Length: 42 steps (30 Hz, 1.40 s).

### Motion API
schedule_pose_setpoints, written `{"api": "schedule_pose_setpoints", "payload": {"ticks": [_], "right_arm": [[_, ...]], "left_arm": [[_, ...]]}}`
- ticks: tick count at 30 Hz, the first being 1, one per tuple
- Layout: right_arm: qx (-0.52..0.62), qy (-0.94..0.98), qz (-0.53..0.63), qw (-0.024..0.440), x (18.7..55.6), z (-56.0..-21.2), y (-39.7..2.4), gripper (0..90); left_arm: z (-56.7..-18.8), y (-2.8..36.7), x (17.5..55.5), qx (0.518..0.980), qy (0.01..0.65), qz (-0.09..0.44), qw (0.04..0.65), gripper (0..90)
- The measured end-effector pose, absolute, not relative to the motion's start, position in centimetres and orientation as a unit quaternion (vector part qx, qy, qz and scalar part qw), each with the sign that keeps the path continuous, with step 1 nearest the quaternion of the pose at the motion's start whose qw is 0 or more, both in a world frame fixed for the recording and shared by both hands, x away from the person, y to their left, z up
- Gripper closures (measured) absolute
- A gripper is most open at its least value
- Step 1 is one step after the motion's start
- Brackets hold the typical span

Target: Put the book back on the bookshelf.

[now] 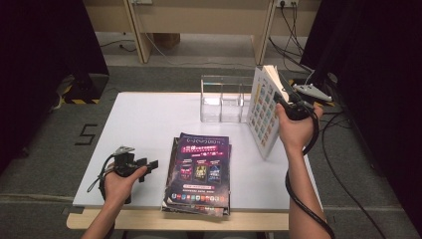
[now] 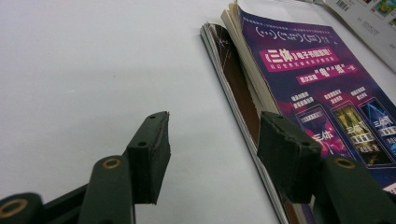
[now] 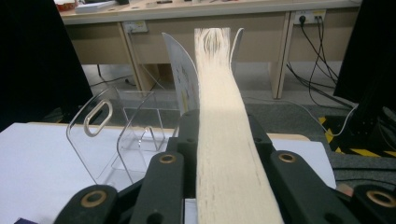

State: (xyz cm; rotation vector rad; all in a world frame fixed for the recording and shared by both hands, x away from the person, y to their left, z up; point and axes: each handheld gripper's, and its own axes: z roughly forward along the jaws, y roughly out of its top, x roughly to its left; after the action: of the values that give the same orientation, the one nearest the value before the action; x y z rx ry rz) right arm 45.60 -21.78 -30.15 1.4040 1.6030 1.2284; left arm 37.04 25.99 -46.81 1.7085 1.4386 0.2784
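Nearest, at the lower left of the high view, the left gripper [image 1: 149, 164] rested on the white tabletop [image 1: 144, 124] with its jaws standing wide apart and nothing between them, pointing toward the stack of magazines [image 1: 200, 172] at the lower middle. Farther up, at the right of that frame, the right gripper [image 1: 280, 99] held a thick book [image 1: 263, 110] upright on its lower edge, just beside the clear acrylic organizer [image 1: 225, 99] at the tabletop's far edge. By my judgement the step in hand was filing that book into the organizer; the next move would call for lifting it over the wall and lowering it straight into a compartment without tipping the rack. The right gripper view showed what the high view could not: the jaws pressed on both sides of the cream page block, covers fanning out above, with the organizer's dividers at its left. The left gripper view alone showed the magazines' layered spines and the open jaws flanking their near edge.
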Motion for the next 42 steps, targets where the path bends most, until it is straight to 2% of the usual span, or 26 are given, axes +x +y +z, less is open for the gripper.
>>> {"api": "schedule_pose_setpoints", "payload": {"ticks": [42], "right_arm": [[0.537,0.596,0.479,0.357,47.9,-28.6,-20.2,74.3]], "left_arm": [[-46.7,26.5,37.2,0.679,0.579,0.117,0.435,43.2]]}}
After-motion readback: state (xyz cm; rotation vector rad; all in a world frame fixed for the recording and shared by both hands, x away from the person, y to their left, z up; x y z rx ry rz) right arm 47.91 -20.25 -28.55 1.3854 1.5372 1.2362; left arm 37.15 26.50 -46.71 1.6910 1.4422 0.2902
